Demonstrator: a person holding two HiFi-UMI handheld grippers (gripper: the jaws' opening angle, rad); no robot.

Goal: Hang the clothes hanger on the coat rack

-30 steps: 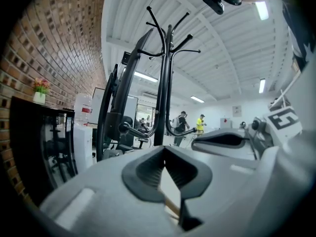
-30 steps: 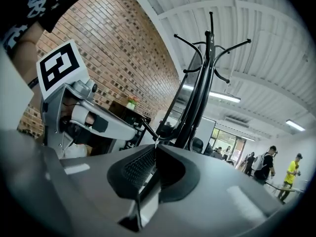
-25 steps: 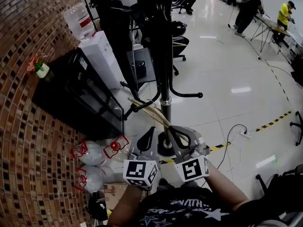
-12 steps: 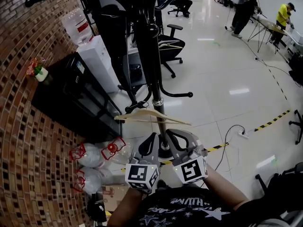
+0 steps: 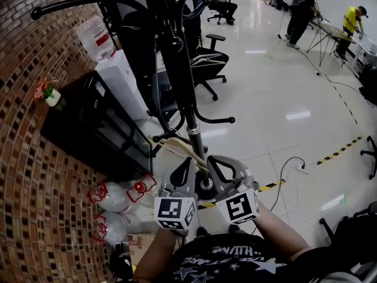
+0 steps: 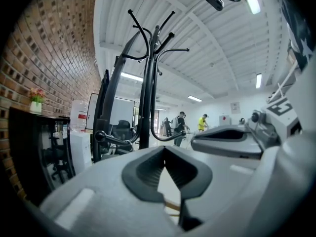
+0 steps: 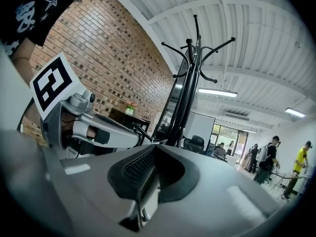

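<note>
The brick wall (image 5: 35,158) and the black cabinet (image 5: 88,122) fill the left of the head view, as they did a second ago. The left gripper (image 5: 188,163) sits low in the middle, much where it was. Its jaws are closed, and in the left gripper view a strip of wood shows low in the narrow gap between them.

The wooden hanger (image 5: 177,152) is in the air, not yet on a hook. Half a second ago it lay broadside across the pole. Now it slants edge-on, as it did a second ago, from upper left down to a point between the two gripper tips.

The rack (image 5: 177,58) stands just behind it, and more of its curved upper arms show than a second ago. The right gripper (image 5: 213,161) is beside the left, its jaws fully together. I can make out nothing clamped in them.

People (image 5: 353,19) stand far right.
</note>
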